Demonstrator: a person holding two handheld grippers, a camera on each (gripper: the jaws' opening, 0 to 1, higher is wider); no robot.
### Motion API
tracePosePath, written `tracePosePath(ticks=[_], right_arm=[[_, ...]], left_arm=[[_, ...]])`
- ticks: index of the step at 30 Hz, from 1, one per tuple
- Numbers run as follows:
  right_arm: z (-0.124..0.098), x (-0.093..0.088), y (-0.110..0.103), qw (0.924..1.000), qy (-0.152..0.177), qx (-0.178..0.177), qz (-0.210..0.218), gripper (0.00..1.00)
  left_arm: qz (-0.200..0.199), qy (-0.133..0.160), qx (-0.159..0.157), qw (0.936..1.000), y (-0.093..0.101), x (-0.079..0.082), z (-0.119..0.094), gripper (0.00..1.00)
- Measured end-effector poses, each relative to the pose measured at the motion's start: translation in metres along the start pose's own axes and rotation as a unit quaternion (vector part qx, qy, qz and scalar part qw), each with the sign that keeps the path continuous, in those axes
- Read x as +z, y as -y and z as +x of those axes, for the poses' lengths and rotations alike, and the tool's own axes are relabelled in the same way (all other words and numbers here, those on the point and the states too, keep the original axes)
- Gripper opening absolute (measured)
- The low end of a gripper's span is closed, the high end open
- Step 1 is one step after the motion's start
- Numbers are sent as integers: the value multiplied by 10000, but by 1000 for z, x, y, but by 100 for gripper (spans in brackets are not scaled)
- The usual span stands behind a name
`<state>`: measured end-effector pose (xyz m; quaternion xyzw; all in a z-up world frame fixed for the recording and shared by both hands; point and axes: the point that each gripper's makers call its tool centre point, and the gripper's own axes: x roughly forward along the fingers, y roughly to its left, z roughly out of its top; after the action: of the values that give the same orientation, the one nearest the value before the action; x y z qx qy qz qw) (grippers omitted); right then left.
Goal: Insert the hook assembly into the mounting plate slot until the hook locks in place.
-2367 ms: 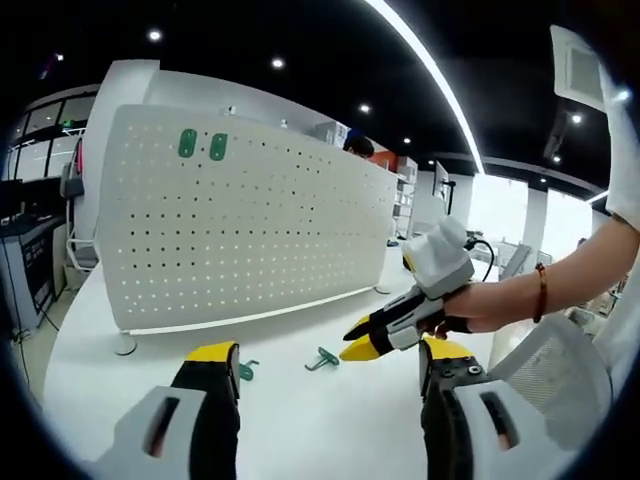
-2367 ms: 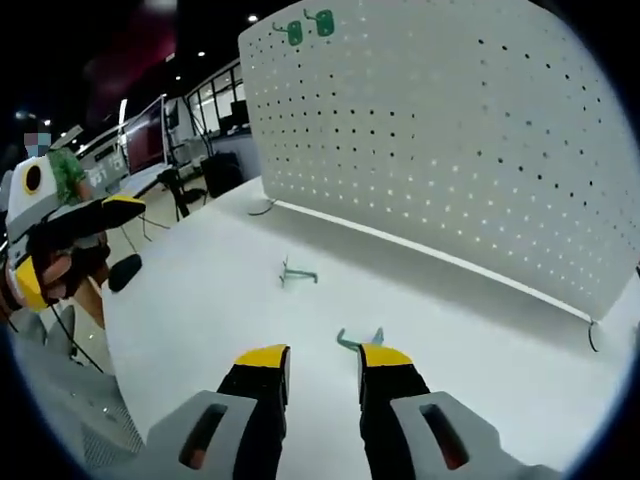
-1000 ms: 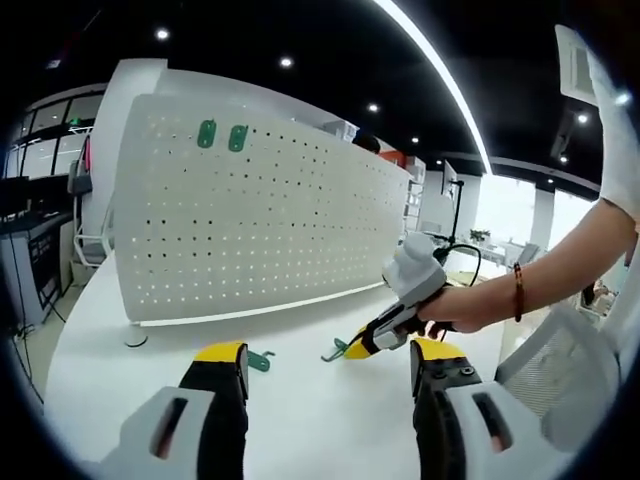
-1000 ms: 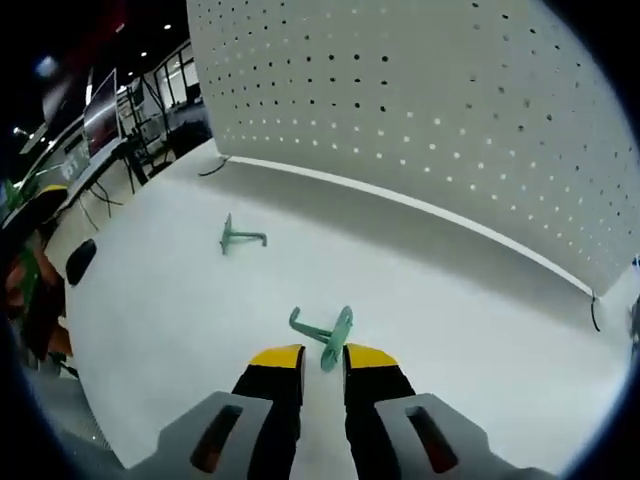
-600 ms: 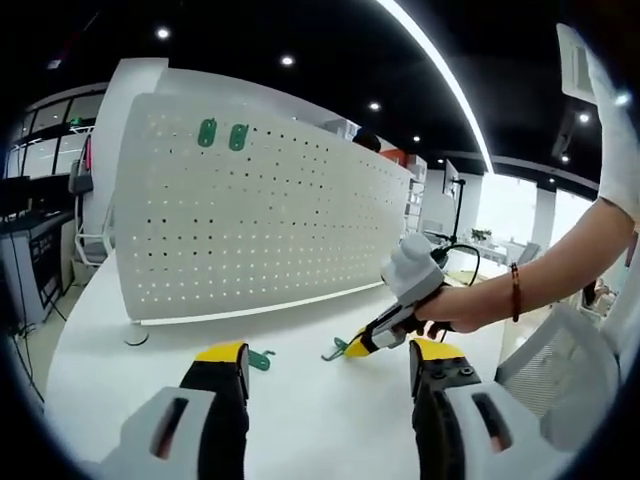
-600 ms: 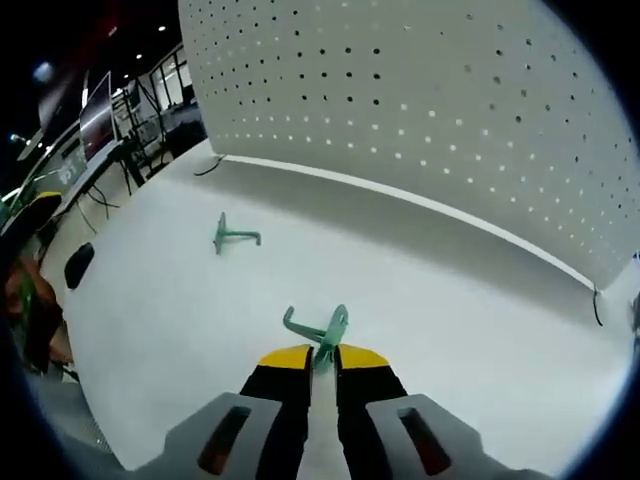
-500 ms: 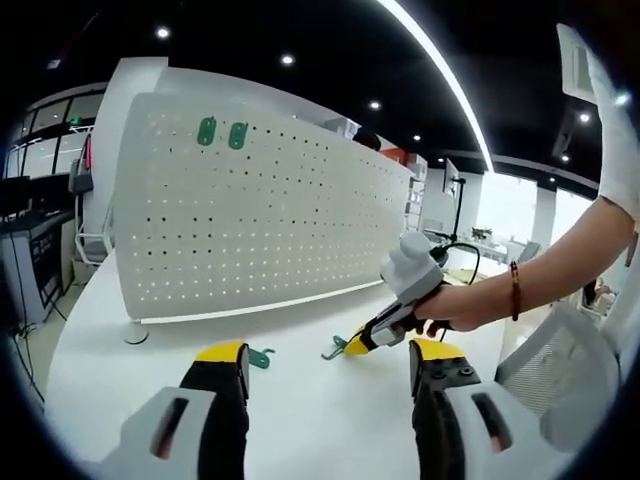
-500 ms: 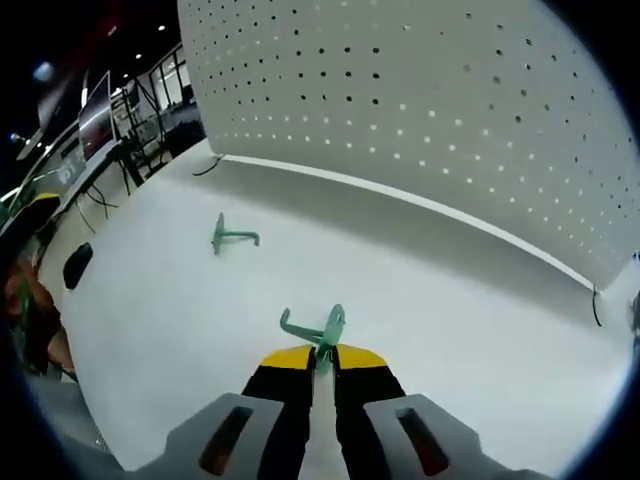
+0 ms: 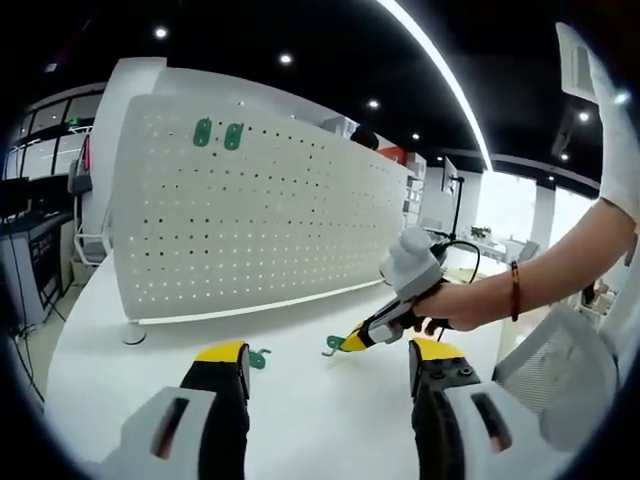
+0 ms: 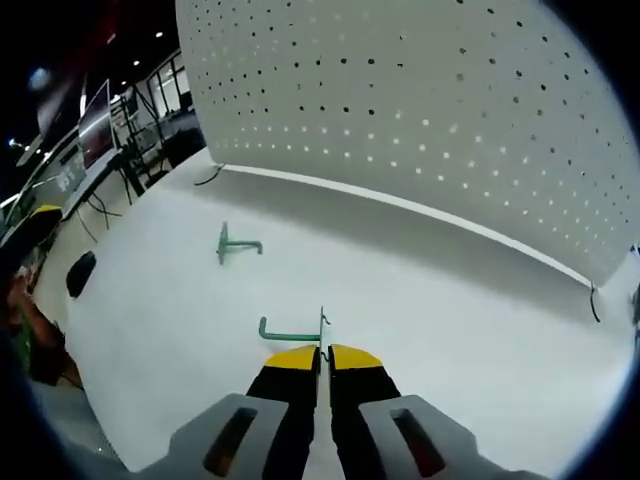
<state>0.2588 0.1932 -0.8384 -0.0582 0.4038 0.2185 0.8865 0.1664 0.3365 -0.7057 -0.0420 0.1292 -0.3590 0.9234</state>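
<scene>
Right gripper [image 10: 323, 352] pinched shut on green hook [image 10: 290, 334] just above table [image 10: 480, 320]; left gripper [image 9: 325, 360] wide open, empty. Carry level to pegboard [image 10: 420, 120] (backplate first).

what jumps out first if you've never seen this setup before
The big white pegboard standing upright on the white table dominates both views, with two green hooks already mounted near its top left corner in the left gripper view. Next, the right claw is shut on a green hook just above the table, while a second loose hook lies farther off to the left.
</scene>
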Motion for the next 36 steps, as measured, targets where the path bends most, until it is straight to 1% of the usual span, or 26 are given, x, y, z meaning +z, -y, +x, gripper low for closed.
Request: tracePosePath(ticks=[4, 7, 10, 14, 16, 18, 21, 23, 27, 29, 30, 32, 34, 36], right_arm=[[-8, 7, -2, 9999, 167, 17, 29, 2], [-17, 13, -4, 9993, 357, 19, 104, 2], [-21, 12, -7, 9991, 399, 58, 133, 2], [-31, 10, -9, 9983, 538, 63, 201, 2], [-36, 10, -10, 9976, 632, 86, 255, 2], [-42, 14, -12, 9964, 793, 136, 266, 2], [-49, 14, -13, 9957, 897, 137, 211, 2], [-55, 16, -16, 9940, 1035, 222, 271, 2], [-68, 24, -22, 9911, 1285, 291, 199, 2], [-74, 30, -25, 9884, 1474, 331, 129, 2], [-78, 34, -28, 9862, 1614, 378, 66, 2], [-83, 35, -30, 9852, 1673, 371, -26, 2], [-88, 37, -32, 9836, 1755, 408, 2, 2], [-93, 39, -36, 9817, 1852, 450, -23, 2]], left_arm=[[-1, -1, -50, 10000, 4, 2, 2, 66], [-13, -8, -104, 9999, 9, 3, 4, 66], [4, -22, -152, 9999, 13, 5, 6, 66], [68, -26, -240, 9997, 18, 7, 8, 66], [87, -33, -258, 9996, 20, 9, 8, 65], [84, -24, -271, 9996, 21, 10, 8, 65], [101, -3, -309, 9995, 23, 13, 8, 65], [121, -13, -335, 9994, 24, 13, 9, 65], [103, -22, -371, 9993, 28, 14, 7, 65], [33, -78, -407, 9991, 31, 13, 7, 64], [33, -106, -377, 9992, 31, 13, 6, 61], [47, -111, -393, 9992, 33, 15, 6, 59], [-28, -170, -427, 9989, 35, 14, 7, 61], [22, -168, -426, 9989, 38, 16, 8, 60]])
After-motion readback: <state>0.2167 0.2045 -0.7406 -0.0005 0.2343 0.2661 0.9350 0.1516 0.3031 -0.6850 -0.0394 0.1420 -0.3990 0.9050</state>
